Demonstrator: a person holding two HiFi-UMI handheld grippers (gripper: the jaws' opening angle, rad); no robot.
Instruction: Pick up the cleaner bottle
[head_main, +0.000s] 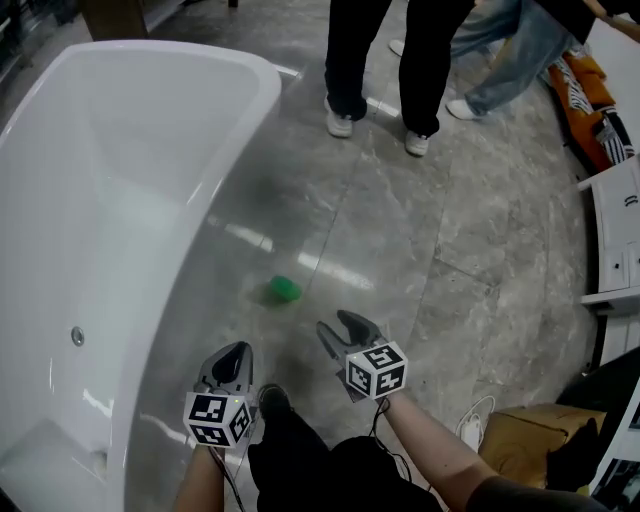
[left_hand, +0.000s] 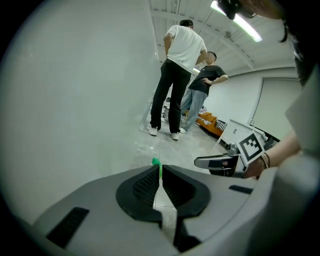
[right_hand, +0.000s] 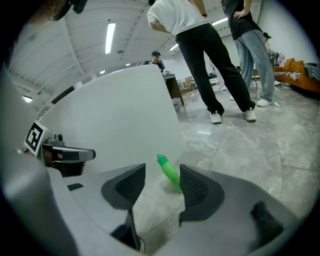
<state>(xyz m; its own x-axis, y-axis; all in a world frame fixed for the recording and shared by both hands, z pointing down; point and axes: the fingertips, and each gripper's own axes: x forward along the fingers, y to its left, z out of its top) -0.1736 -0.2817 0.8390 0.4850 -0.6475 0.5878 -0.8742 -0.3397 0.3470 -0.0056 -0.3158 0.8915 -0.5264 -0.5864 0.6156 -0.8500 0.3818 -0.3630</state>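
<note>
Grey stone floor (head_main: 450, 230); approach step, right gripper (head_main: 331, 320) jaws released, short of green plastic cleaner bottle (head_main: 284, 290); left gripper (head_main: 240, 346) jaws clenched. Requires straddling, then clamping.

No readable text or numbers. Cubes (head_main: 217, 419) on left gripper (head_main: 237, 348), right gripper (head_main: 338, 322): square markers only.

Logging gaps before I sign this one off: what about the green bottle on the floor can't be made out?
Head view: green bottle small and blurred; label and shape unclear.
Right gripper view: its base hidden behind the right hand-held gripper.
Left gripper view: only a green sliver shows above the left hand-held gripper.
</note>
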